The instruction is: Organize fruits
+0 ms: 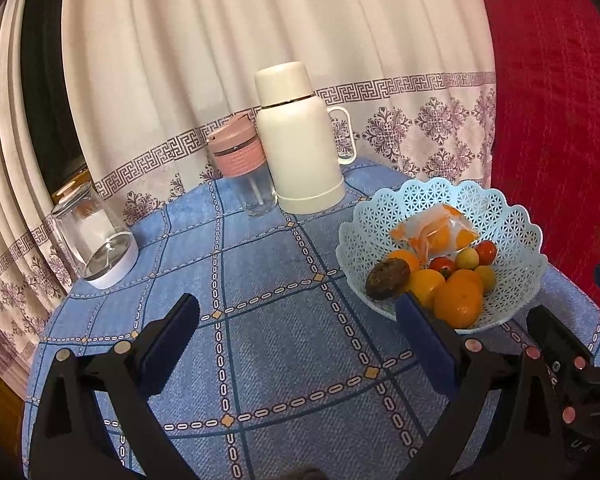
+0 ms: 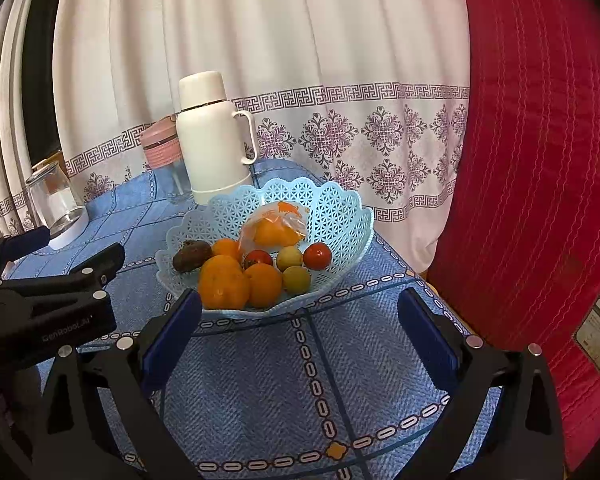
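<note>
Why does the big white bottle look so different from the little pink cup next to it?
The white thermos is taller and wider than the pink-lidded cup. The thermos is solid white all over, so nothing inside shows; the cup has a clear glass lower part you can see through. The thermos has a side handle; the cup shows none, only a ribbed pink band. Both stand upright, side by side, with their tops on, at the back of the blue tablecloth.

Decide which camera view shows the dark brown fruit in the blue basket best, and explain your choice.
The right wrist view shows the dark brown fruit best: it sits unobstructed at the basket's left side. In the left wrist view the same fruit appears too, nearly whole, though close to the left claw's blue finger pad.
</note>
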The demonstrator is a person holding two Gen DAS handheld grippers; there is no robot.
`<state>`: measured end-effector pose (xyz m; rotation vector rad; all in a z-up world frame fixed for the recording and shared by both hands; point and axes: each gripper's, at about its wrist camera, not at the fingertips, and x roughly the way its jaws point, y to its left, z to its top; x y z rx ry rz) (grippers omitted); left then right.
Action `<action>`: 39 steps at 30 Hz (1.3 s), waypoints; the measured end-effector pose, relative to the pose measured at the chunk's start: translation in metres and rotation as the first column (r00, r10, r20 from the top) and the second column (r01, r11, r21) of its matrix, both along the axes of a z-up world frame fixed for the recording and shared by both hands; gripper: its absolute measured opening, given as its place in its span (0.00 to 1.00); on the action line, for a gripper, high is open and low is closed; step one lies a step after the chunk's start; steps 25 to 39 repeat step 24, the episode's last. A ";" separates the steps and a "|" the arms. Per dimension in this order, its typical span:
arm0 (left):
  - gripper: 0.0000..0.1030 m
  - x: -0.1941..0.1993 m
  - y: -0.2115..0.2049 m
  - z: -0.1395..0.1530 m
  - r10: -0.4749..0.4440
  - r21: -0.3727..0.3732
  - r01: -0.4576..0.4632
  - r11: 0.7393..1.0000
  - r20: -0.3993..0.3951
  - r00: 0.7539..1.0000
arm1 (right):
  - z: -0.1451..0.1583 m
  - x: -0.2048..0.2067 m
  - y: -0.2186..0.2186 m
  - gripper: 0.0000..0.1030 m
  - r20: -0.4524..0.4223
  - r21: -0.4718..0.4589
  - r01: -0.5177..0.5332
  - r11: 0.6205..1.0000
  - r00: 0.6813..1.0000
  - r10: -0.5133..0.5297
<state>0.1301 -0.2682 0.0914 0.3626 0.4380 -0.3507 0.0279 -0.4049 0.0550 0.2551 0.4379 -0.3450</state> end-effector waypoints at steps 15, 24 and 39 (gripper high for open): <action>0.95 -0.006 -0.001 0.004 -0.009 -0.006 0.009 1.000 0.034 0.999 | -0.001 0.000 0.000 0.97 0.001 0.000 0.000 1.000 1.000 0.000; 0.95 -0.004 0.003 0.005 -0.003 -0.021 0.002 1.000 -0.008 1.000 | -0.001 0.001 0.000 0.97 -0.001 0.000 -0.001 1.000 1.000 0.001; 0.95 -0.004 0.003 0.005 -0.003 -0.021 0.002 1.000 -0.008 1.000 | -0.001 0.001 0.000 0.97 -0.001 0.000 -0.001 1.000 1.000 0.001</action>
